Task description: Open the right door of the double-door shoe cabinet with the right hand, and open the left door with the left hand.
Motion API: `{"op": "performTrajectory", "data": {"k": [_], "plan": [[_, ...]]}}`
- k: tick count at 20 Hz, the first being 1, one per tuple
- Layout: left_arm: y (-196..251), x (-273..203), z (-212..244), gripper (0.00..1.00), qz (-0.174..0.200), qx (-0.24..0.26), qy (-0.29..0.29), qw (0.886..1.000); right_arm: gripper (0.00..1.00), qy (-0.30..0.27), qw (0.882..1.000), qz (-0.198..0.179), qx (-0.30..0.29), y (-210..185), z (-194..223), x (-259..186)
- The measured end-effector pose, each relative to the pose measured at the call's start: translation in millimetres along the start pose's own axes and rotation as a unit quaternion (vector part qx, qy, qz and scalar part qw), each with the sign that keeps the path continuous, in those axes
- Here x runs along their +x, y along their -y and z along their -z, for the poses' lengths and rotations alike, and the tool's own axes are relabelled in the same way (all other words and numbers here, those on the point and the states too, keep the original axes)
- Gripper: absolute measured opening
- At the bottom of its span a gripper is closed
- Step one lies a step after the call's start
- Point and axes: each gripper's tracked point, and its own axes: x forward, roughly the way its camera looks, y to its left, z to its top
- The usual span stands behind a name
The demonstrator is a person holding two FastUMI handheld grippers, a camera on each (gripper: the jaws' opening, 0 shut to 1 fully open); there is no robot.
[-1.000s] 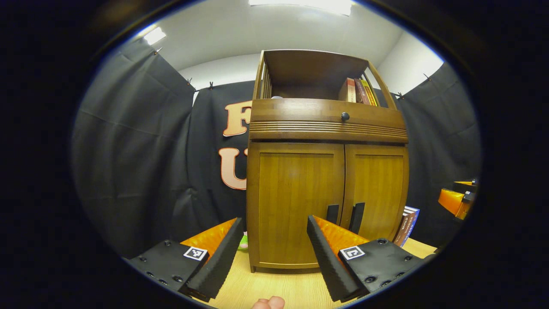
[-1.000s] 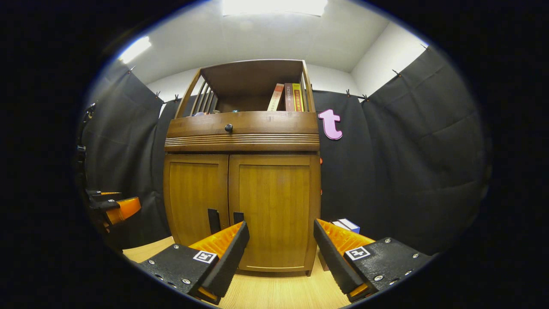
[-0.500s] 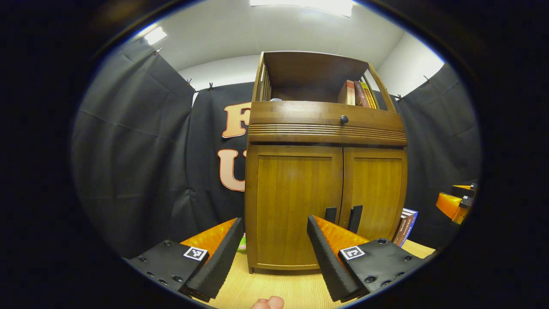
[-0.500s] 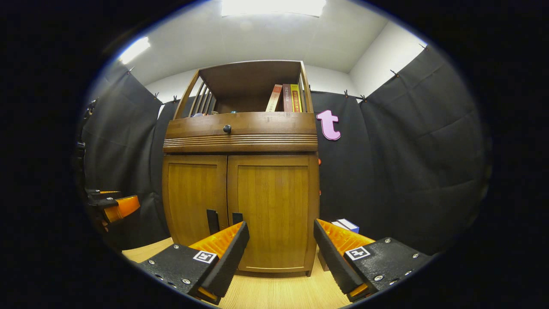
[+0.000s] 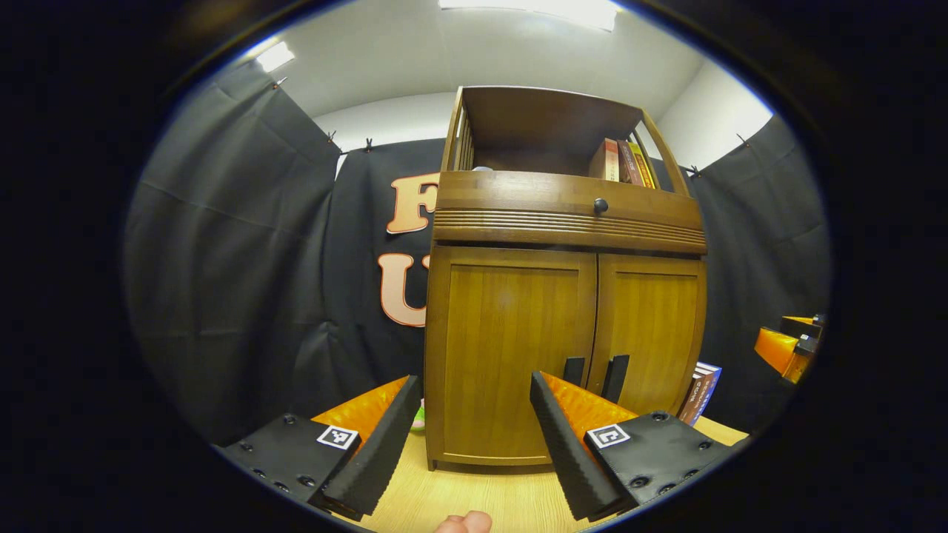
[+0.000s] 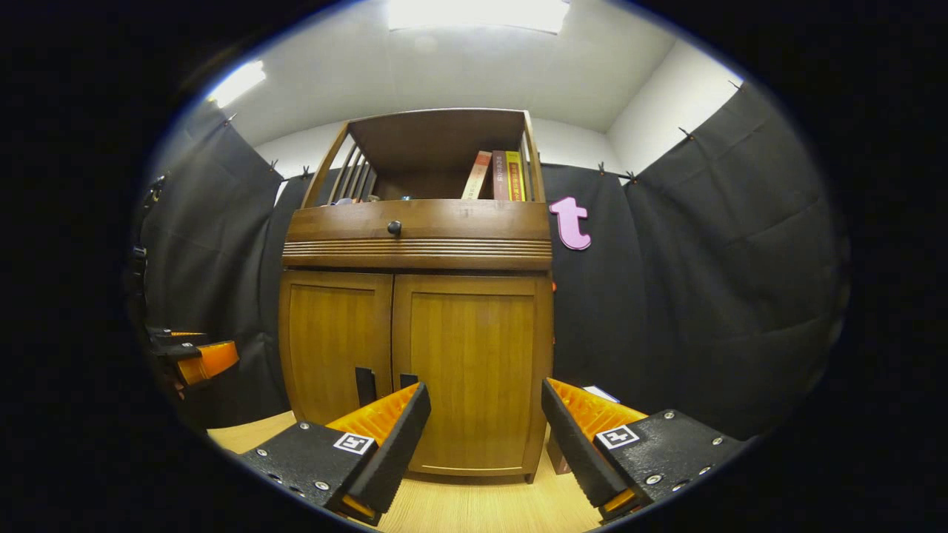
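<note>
A brown wooden shoe cabinet (image 5: 563, 222) (image 6: 418, 237) stands ahead on a light wooden floor, both lower doors closed. The left door (image 5: 507, 355) (image 6: 333, 344) and right door (image 5: 652, 329) (image 6: 474, 370) each carry a dark vertical handle by the centre seam: left handle (image 5: 572, 370) (image 6: 364, 386), right handle (image 5: 616, 376) (image 6: 406, 380). My left gripper (image 5: 470, 437) is open, short of the left door with nothing between its fingers. Facing the right door, my right gripper (image 6: 485, 440) is open too and holds nothing. The other gripper shows at the edge of each view: right gripper (image 5: 789, 348), left gripper (image 6: 194, 359).
A drawer with a round dark knob (image 5: 601, 205) (image 6: 394, 227) sits above the doors. Books (image 5: 621, 161) (image 6: 500, 176) stand on the open top shelf. A box (image 5: 700, 389) (image 6: 600, 392) leans beside the cabinet's right side. Black cloth walls surround the booth. A fingertip (image 5: 463, 523) shows at the bottom.
Both views have shifted slightly; the cabinet sits a little lower in the right gripper view. Both grippers stay open and the doors stay closed.
</note>
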Motion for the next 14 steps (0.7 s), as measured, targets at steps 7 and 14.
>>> {"op": "performTrajectory", "data": {"k": [7, 14], "plan": [[-15, -15, 2, 0.97, -0.020, -0.011, -0.004, 1.000, 0.93, 0.012, 0.997, -0.075, 0.013, -55, 0, 83], [-40, -33, 0, 0.94, -0.052, -0.006, 0.005, 0.999, 0.93, -0.063, 0.993, -0.096, 0.005, -95, 94, 175]]}}
